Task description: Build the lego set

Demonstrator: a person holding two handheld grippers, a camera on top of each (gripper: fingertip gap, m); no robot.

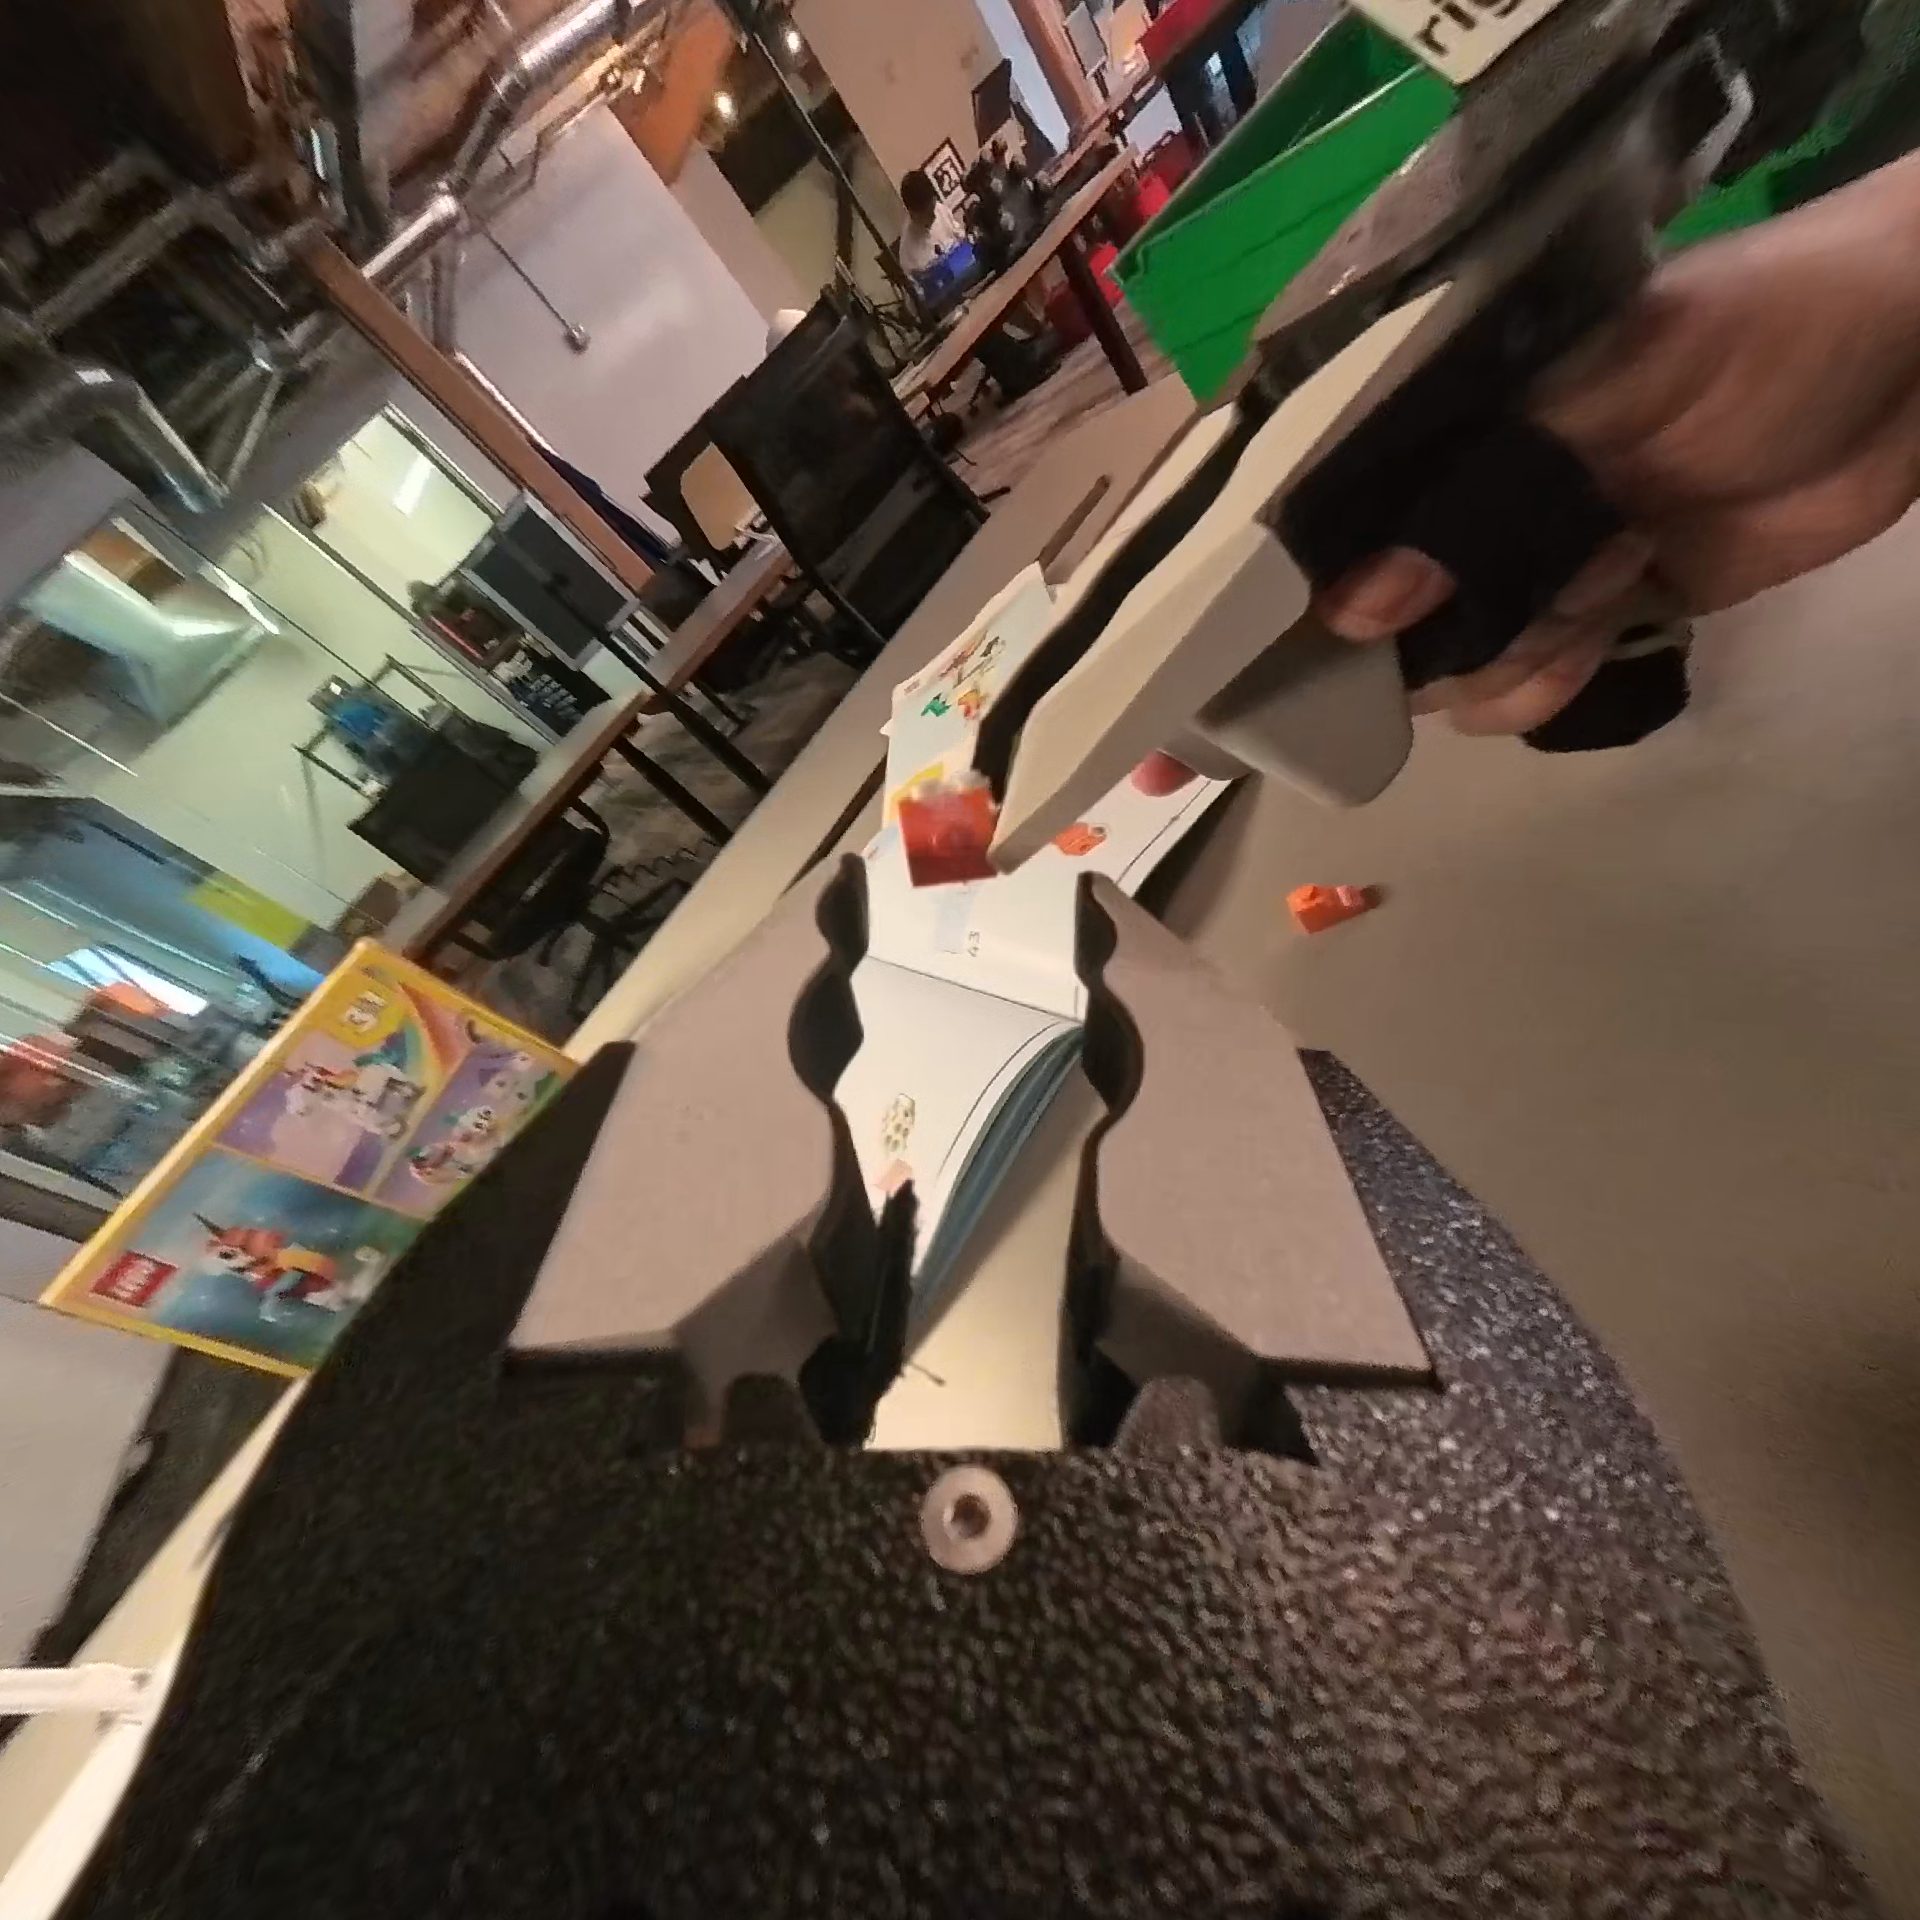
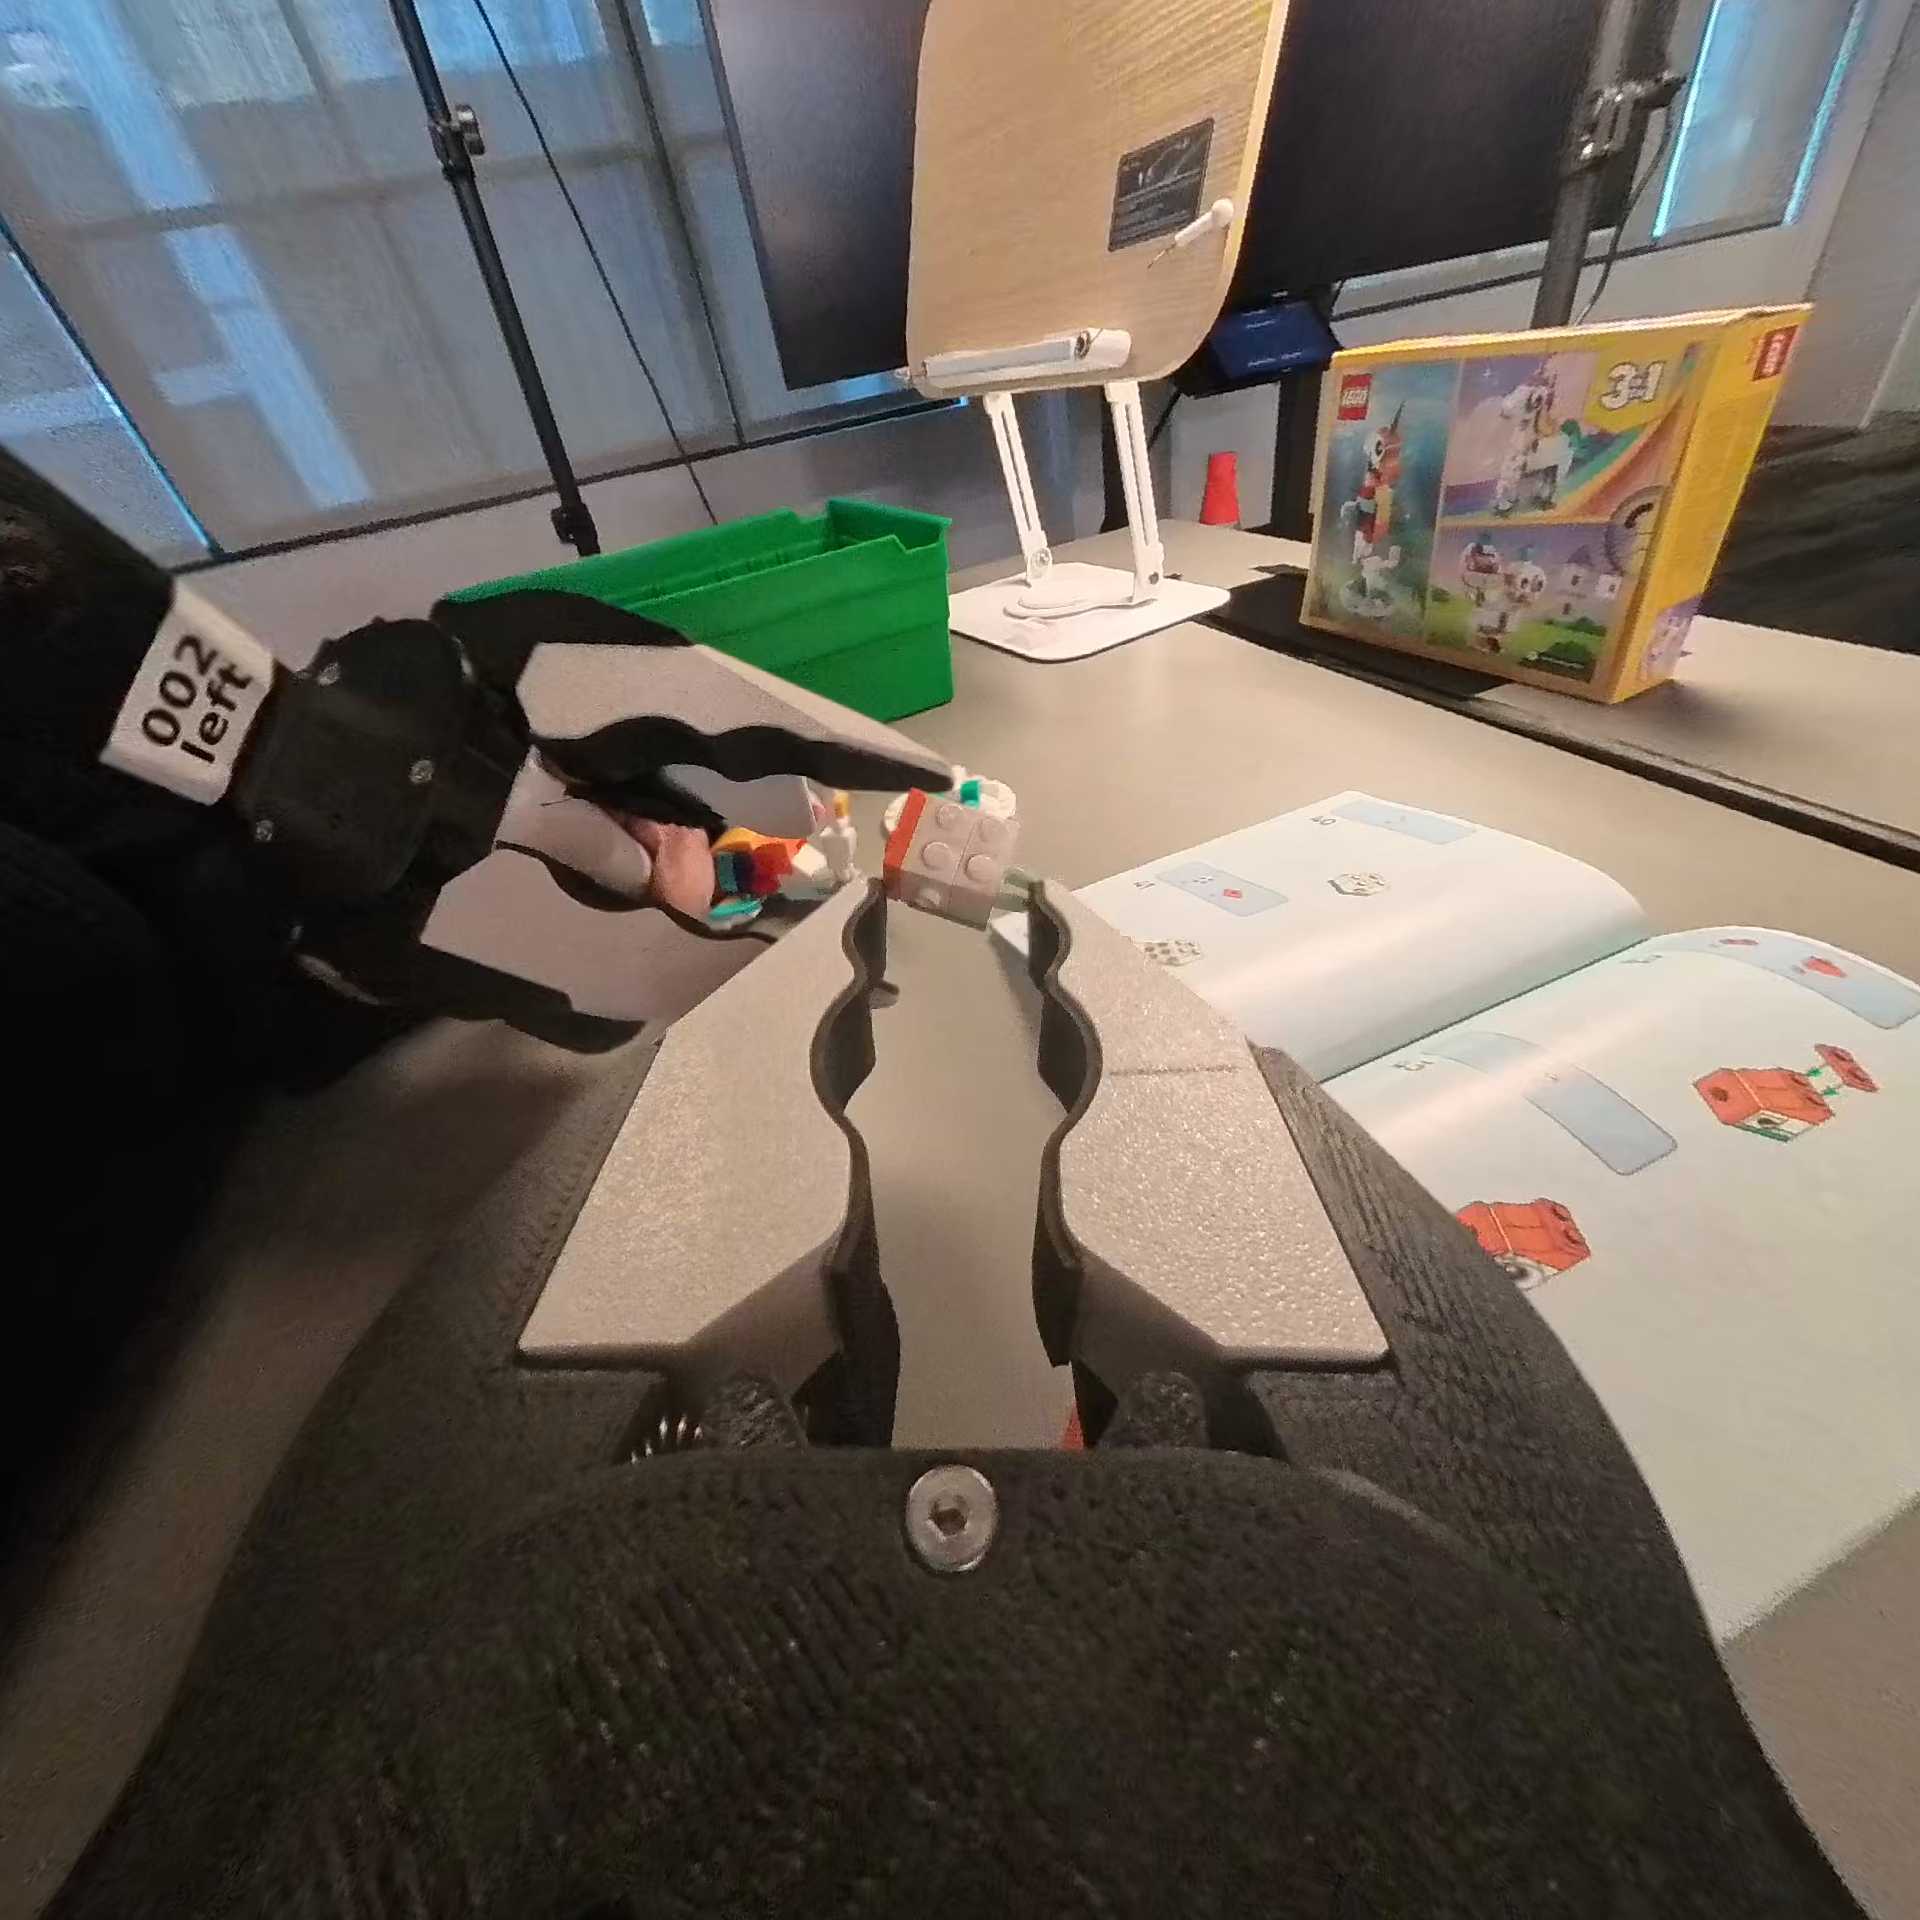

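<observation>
One grey table [image 2: 1195,717] — open booklet [image 2: 1558,1091], green bin [image 2: 831,613].

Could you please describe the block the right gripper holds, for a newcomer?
Start at the open instruction booklet on the grey table. Left of its far corner, the right gripper pinches a small block: pale studded face, orange side, unlike the multicoloured pile behind.

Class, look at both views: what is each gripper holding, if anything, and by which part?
The right gripper pinches the small orange-and-grey brick block by its opposite sides, at the tips of its jaws. The left gripper holds nothing.
</observation>
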